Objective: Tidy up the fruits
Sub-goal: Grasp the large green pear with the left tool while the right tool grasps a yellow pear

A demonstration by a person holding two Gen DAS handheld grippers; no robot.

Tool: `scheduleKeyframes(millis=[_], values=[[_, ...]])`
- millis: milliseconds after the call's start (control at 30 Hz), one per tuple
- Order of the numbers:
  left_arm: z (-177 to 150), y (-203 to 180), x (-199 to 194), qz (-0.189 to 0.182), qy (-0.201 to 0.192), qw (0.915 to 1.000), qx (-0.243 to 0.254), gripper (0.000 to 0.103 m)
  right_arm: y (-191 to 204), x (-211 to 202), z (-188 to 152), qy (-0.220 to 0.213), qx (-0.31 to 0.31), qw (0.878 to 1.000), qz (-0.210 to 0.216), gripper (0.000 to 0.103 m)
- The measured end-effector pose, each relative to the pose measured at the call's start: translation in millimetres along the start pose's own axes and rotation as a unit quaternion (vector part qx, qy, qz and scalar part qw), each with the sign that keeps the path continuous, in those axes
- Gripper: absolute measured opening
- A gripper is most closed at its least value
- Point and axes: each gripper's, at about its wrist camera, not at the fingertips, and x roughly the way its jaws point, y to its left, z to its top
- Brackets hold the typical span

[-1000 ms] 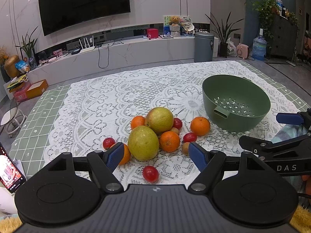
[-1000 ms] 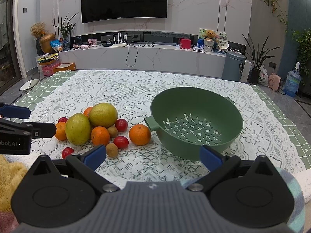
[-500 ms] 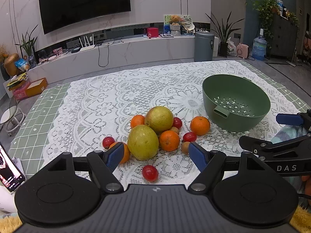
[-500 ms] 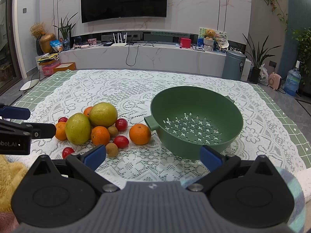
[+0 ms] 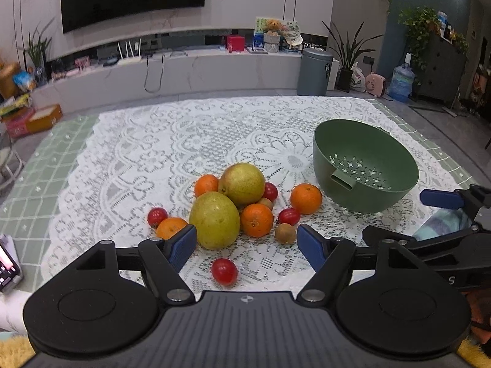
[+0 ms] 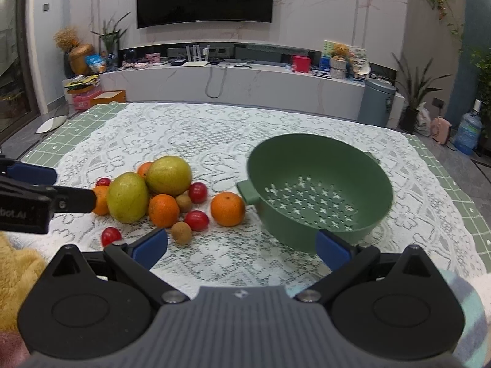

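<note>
A pile of fruit lies on the lace tablecloth: two big yellow-green fruits (image 5: 214, 219) (image 5: 242, 182), several oranges (image 5: 306, 198), small red fruits (image 5: 224, 270) and brown kiwis (image 5: 284, 233). An empty green colander (image 5: 365, 165) stands to the right of the pile; it also shows in the right wrist view (image 6: 319, 190). My left gripper (image 5: 247, 247) is open and empty, just short of the pile. My right gripper (image 6: 242, 248) is open and empty, in front of the colander and the lone orange (image 6: 227, 208).
The lace cloth (image 5: 184, 141) covers a green checked table. A phone (image 5: 7, 271) lies at the left edge. A yellow fluffy cloth (image 6: 15, 273) lies at the near left. A TV wall, low shelf and bin (image 5: 314, 72) stand beyond the table.
Both grippers have moved slightly forward toward the fruit and colander, which now look a little nearer. Both stay open. No fruit has moved.
</note>
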Motion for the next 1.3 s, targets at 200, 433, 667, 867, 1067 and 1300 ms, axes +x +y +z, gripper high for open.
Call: scheduleKeyframes(millis=[200, 433, 667, 867, 1067, 1300], values=[[7, 11, 13, -0.009, 0.018, 0.9998, -0.001, 0.081, -1, 7, 9, 0.0, 0.008, 0.999, 0.035, 0.095], [22, 26, 36, -0.034, 0.052, 0.9981, 0.005, 0.081, 7, 34, 38, 0.016, -0.024, 0.997, 0.074, 0.085], [29, 40, 73, -0.04, 0.102, 0.993, 0.045, 0.081, 10, 72, 78, 0.031, -0.06, 0.992, 0.11, 0.085], [25, 47, 95, -0.04, 0.111, 0.9912, 0.059, 0.083, 22, 114, 93, 0.054, -0.088, 0.983, 0.149, 0.085], [23, 51, 107, -0.039, 0.103, 0.9922, 0.057, 0.083, 40, 149, 94, 0.089, -0.073, 0.976, 0.183, 0.085], [25, 51, 118, -0.052, 0.092, 0.9925, 0.062, 0.084, 49, 180, 93, 0.117, -0.045, 0.976, 0.178, 0.081]])
